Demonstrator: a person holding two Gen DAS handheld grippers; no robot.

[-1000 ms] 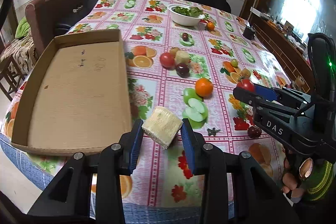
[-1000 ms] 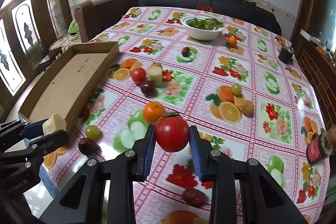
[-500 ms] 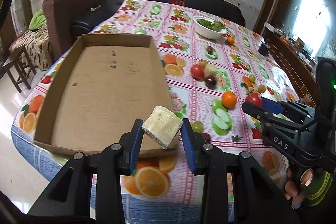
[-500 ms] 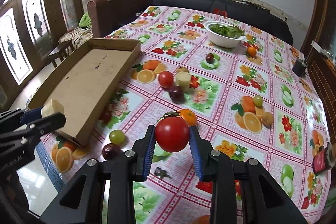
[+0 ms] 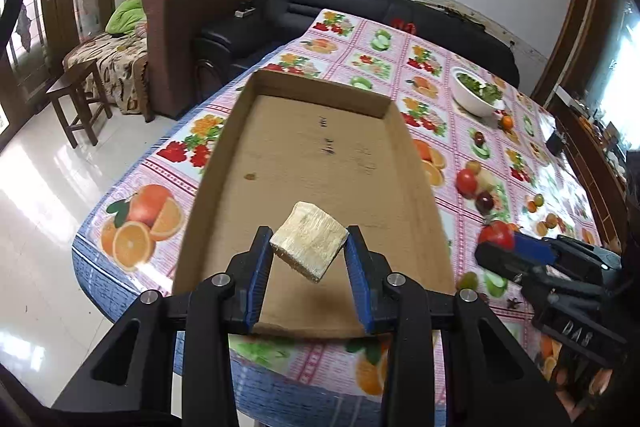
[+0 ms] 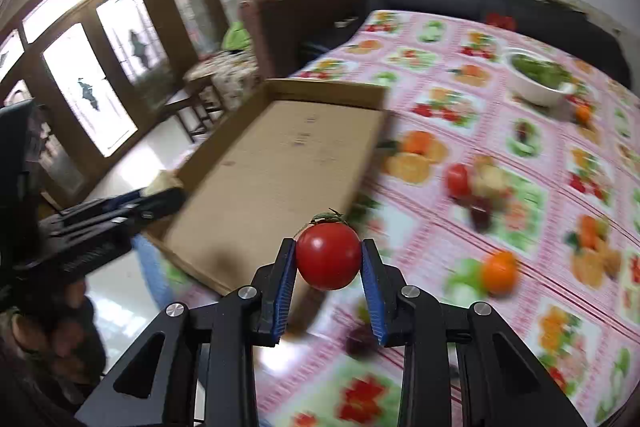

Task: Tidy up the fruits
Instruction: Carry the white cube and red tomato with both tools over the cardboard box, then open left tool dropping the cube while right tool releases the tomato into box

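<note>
My left gripper (image 5: pixel 309 253) is shut on a pale yellow fruit chunk (image 5: pixel 308 241) and holds it above the near end of the shallow cardboard tray (image 5: pixel 320 163). My right gripper (image 6: pixel 329 263) is shut on a red tomato (image 6: pixel 328 255), held above the tray's near right corner (image 6: pixel 280 163). The right gripper with its tomato also shows in the left wrist view (image 5: pixel 498 235), just right of the tray. The left gripper shows in the right wrist view (image 6: pixel 160 197) at the tray's near left corner. Loose fruits lie on the tablecloth: a tomato (image 5: pixel 466 182), a dark plum (image 5: pixel 485 202), an orange (image 6: pixel 500 269).
A white bowl of greens (image 5: pixel 478 95) stands at the far side of the flower-print table (image 5: pixel 384 67). A brown armchair (image 5: pixel 192 27) and black sofa (image 5: pixel 360 11) stand behind it, a wooden stool (image 5: pixel 76 99) to the left. The table's near edge (image 5: pixel 120 291) is close.
Both grippers have swung left, from over the loose fruits to over the cardboard tray's near end. Each still holds its fruit.
</note>
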